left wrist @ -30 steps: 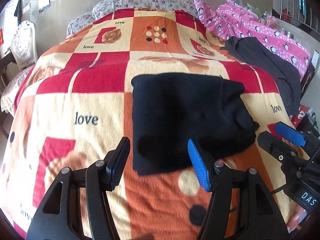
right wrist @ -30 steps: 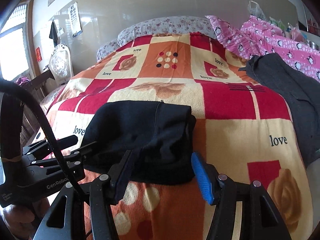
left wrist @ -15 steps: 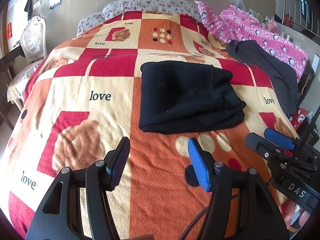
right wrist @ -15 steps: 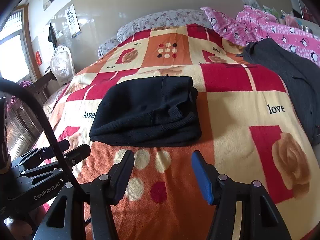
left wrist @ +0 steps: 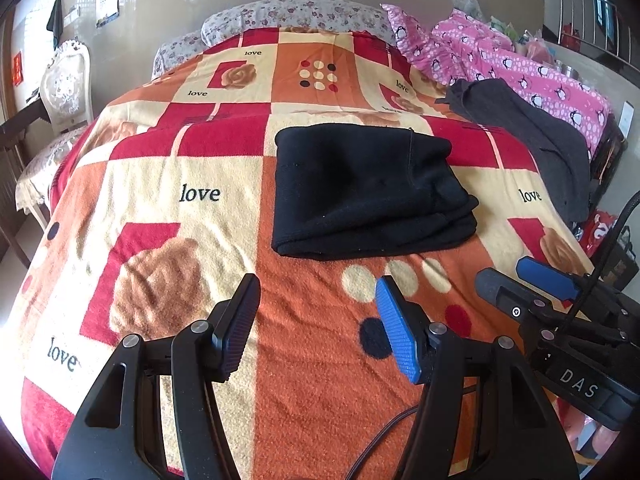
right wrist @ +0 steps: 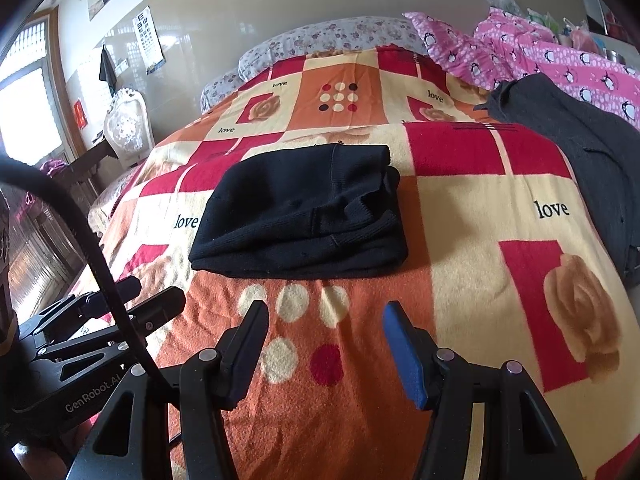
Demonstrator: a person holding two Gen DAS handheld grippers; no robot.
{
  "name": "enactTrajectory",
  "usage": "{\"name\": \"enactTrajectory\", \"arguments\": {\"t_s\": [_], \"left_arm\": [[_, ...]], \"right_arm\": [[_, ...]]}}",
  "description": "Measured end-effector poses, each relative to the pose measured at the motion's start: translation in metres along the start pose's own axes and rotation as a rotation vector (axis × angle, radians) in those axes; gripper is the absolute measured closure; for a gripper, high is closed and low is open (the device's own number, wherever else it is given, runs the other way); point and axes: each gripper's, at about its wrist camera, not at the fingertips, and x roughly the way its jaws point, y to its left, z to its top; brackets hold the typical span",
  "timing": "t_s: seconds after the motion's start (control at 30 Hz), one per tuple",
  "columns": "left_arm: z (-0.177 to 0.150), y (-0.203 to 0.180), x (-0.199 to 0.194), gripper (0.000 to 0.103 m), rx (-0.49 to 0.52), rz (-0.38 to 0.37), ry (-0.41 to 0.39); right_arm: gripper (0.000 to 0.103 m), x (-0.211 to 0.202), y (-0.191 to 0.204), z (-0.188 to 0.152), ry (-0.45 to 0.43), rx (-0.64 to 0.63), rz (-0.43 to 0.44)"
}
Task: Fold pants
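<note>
I see the black pants [left wrist: 368, 196] lying as a compact, layered rectangle in the middle of the patterned blanket [left wrist: 160, 184], the folded thickness showing along the near and right edges; to my eye the folding is finished, which is why nothing is gripping them

My left gripper [left wrist: 316, 324] hangs over bare orange blanket on the near side of the bundle, clear of it, its jaws standing apart with nothing between the pads

My right gripper [right wrist: 324, 340] sits the same way, jaws parted and empty above the spotted patch of the blanket, the bundle just beyond its fingertips [right wrist: 400, 344]

Both tools point down at the bed from the near edge, side by side, which reads to me as a stand-off position for checking the result rather than a reach

A dark grey garment [left wrist: 532, 132] lies well apart to the right, beside pink bedding [right wrist: 560, 56], so it has no part in this fold

I judge the stack stable enough to leave, though the top layer looks slightly skewed toward the right
</note>
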Motion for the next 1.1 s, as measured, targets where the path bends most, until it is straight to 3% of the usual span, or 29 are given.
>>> {"name": "enactTrajectory", "arguments": {"t_s": [0.77,1.1], "left_arm": [[-0.0026,-0.0005,0.0004,0.042,-0.003,0.004,-0.001],[-0.0022,-0.0043,-0.0079,0.042,0.017,0.03,-0.076]], "right_arm": [[0.046,0.0037,0.0028,-0.0054,0.021,0.015,0.013],[0.046,0.004,0.0025,-0.0078,0.026,0.023,0.015]]}}
